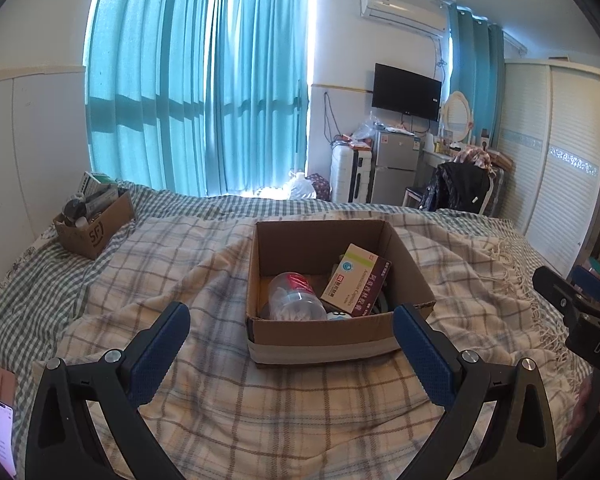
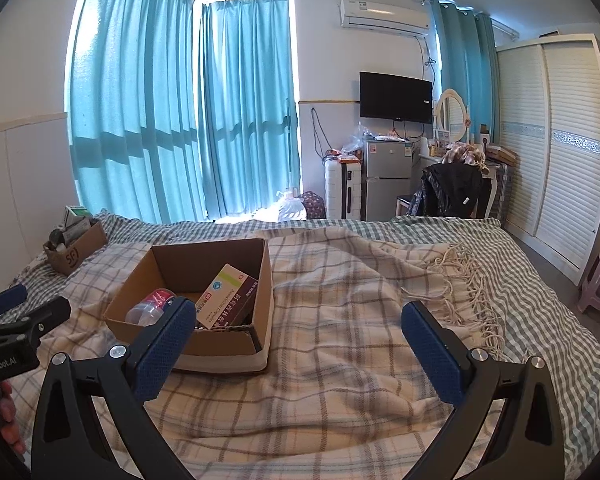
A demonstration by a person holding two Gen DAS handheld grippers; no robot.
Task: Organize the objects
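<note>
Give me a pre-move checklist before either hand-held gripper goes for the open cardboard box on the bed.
1. Left hand-held gripper open and holding nothing: ok.
2. Right hand-held gripper open and holding nothing: ok.
3. Open brown cardboard box upright on the plaid blanket: ok.
4. White-and-maroon medicine carton leaning inside the box, top exposed: ok.
5. Clear plastic bottle with a red label lying inside the box: ok.
6. Whatever lies beneath the carton: cannot tell.
</note>
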